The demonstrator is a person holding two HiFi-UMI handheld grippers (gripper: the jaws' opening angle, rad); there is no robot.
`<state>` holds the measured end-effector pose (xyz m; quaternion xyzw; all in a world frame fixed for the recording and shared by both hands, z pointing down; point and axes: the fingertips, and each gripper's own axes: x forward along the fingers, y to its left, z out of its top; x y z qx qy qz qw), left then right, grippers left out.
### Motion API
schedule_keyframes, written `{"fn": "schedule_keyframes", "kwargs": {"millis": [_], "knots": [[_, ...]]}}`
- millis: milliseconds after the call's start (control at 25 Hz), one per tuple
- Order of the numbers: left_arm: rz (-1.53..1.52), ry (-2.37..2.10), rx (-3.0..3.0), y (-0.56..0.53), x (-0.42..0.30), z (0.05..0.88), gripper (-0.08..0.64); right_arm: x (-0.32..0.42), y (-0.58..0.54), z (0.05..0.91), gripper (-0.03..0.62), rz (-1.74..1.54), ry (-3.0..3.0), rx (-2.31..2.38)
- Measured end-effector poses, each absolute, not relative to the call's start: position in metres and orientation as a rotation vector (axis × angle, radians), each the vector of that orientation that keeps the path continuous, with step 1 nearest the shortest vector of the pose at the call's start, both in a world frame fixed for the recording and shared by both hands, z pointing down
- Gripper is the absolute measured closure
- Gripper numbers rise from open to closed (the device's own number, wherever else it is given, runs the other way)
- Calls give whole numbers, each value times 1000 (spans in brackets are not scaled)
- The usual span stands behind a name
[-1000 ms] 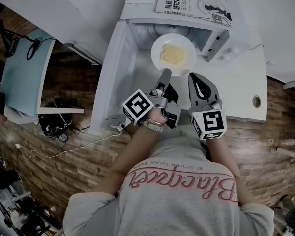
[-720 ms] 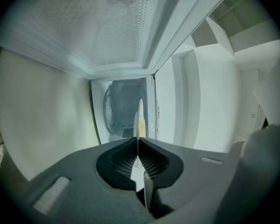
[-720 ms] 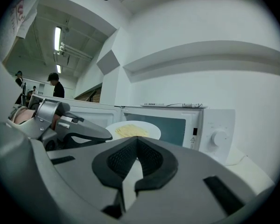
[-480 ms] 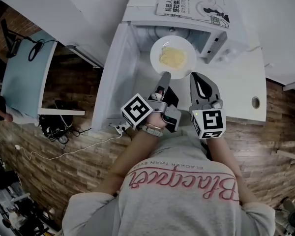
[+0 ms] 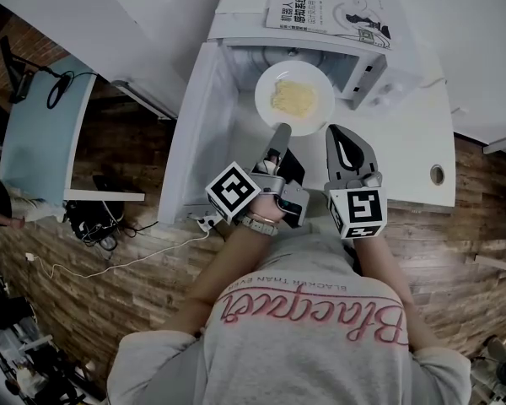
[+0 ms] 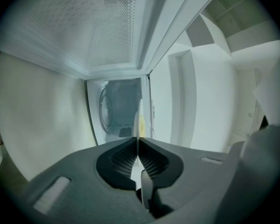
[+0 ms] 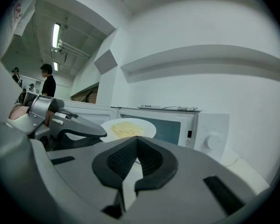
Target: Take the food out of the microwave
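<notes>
1. White counter (image 5: 405, 159), brick-pattern floor (image 5: 110, 294) below it. The microwave (image 5: 379, 66) sits on the counter, and that's our ref pt.
2. The microwave's door (image 5: 198, 116) is swung wide open on its left side. A book (image 5: 329, 7) lies flat on top of the microwave.
3. The plate (image 5: 320, 112) w/ yellow food (image 5: 293, 97) is level, right in front of the microwave's open mouth, food heaped approx. mid-plate. Whether the far rim is inside the cavity, can't tell.
4. Left gripper (image 5: 280, 132): jaws clamped on the plate's near rim, the edge facing away from the microwave.
5. In the left gripper view, the gripper (image 6: 137, 141) is rolled on its side. The plate (image 6: 136, 122) shows edge-on as a thin line b/w the closed pads (image 6: 126, 157), w/ the microwave's cavity straight ahead.
6. Right gripper (image 5: 337, 132): jaws together, tips touching, nothing b/w them. It's just beside the plate, on the side toward the microwave's dial.
7. In the right gripper view, closed tips (image 7: 136, 141) are up front. Beyond them are the plate (image 7: 147, 127) and food (image 7: 126, 129), in front of the microwave (image 7: 214, 125), w/ the dial (image 7: 213, 141) further right.
8. Same view: the left gripper (image 7: 102, 133) is at the plate's left rim.
9. The person in a grey shirt (image 5: 312, 336) faces the microwave, both grippers out ahead, side by side.
</notes>
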<state>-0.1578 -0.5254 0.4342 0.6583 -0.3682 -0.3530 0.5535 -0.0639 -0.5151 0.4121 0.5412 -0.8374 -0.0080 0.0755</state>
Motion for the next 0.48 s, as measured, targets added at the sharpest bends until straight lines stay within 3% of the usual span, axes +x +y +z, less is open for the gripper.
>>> {"fn": "schedule_keyframes", "kwargs": {"millis": [480], "knots": [[-828, -855, 1566, -525, -158, 432, 545, -64, -513, 410, 584, -22, -2512, 1646]]}}
